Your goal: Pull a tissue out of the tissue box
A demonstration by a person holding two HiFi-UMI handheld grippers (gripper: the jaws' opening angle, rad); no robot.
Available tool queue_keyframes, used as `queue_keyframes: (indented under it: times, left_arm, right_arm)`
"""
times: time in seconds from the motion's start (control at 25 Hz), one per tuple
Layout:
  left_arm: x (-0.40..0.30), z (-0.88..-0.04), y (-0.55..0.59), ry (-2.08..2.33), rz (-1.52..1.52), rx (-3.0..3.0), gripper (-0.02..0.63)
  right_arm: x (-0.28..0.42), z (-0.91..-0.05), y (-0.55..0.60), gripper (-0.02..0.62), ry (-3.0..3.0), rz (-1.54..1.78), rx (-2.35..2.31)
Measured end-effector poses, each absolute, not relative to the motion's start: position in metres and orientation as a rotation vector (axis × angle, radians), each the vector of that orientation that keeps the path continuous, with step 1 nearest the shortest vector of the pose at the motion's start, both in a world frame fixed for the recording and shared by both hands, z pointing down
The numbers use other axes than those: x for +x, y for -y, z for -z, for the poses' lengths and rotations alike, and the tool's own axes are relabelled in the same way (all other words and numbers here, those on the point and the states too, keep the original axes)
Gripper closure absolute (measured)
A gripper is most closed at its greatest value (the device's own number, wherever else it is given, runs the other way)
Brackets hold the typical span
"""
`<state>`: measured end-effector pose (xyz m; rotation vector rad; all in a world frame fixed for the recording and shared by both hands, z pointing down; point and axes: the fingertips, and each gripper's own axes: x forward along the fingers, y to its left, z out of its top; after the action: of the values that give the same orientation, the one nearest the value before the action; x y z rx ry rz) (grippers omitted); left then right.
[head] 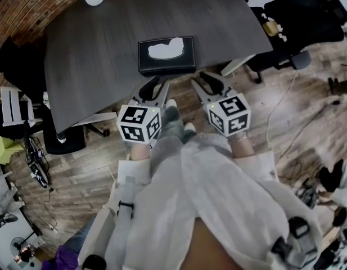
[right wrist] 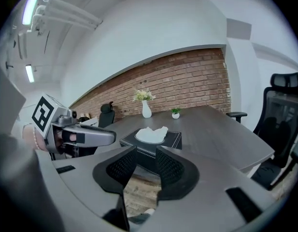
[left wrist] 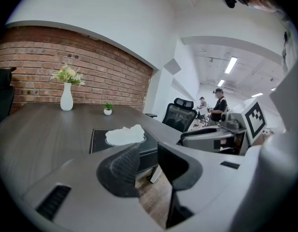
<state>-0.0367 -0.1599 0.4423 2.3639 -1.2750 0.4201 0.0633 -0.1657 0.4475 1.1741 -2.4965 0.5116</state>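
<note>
while both grippers hang short, the box lies ahead

i see the tissue box (head: 167, 55) on the table (head: 94, 49), at its near edge, long axis left to right, tissue (head: 166, 49) poking up. left gripper (head: 156, 88) and right gripper (head: 211, 83) are both released and empty, just nearward of it; i judge the left closer.
</note>
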Motion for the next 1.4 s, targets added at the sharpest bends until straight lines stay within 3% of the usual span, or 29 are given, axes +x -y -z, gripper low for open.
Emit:
queue_keyframes:
  times: [0.68, 1.4]
  left_arm:
    - [-0.081, -0.43, 0.298, 1.033, -0.517, 2.593, 0.508]
    - [-0.042, -0.473, 0.285, 0.502, -0.938, 2.741, 0.472]
  right_arm:
    - [0.029, -0.435, 0.289, 0.482, 2.38, -0.481, 1.474]
    - [0.041, -0.477, 0.266, 0.481, 2.222, -0.551, 1.366]
